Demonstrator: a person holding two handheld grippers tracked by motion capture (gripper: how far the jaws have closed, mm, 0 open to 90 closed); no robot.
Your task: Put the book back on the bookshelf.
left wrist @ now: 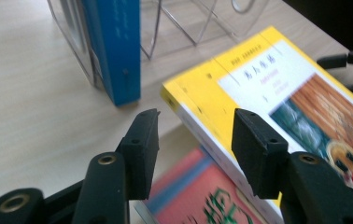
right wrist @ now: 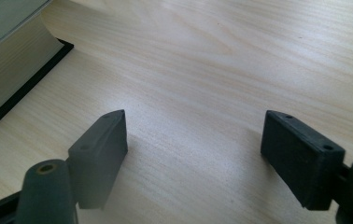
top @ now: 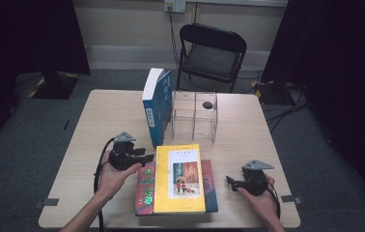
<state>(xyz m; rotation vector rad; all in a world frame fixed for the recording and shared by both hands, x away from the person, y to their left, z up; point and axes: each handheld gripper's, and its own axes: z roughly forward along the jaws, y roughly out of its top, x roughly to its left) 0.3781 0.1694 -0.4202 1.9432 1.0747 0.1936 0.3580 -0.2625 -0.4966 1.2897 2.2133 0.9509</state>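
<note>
The yellow paperback book (top: 179,179) lies flat at the near middle of the pale wooden tabletop (top: 98,125), on top of a red-and-green paperback book (top: 146,188) that sticks out from under it on both long sides. My left claw (top: 147,157) sits just beside the yellow book's far left corner. In the left gripper view its jaws stand apart with that corner and spine edge (left wrist: 198,116) between them, and I cannot see either pad pressing on the cover, so it grips nothing. The red-and-green book (left wrist: 202,196) below is blurred there, its print unreadable.

My right claw (top: 229,181) rests near the right edge of the stack, apart from it, jaws spread wide over bare wood. The right gripper view (right wrist: 193,154) shows nothing between them. At the upper left of that view a pale page block over a black edge (right wrist: 6,84) is cut off by the frame, and I cannot tell which book it belongs to.

Farther back stands a clear acrylic divided holder (top: 195,116). Its compartments look empty apart from a round dark hole in the back wall. A blue hardcover book (top: 157,104) stands upright just beside the holder's left side, leaning slightly. Whether it touches the acrylic is hard to tell.

Beyond the tabletop stands a black folding chair (top: 212,53).
</note>
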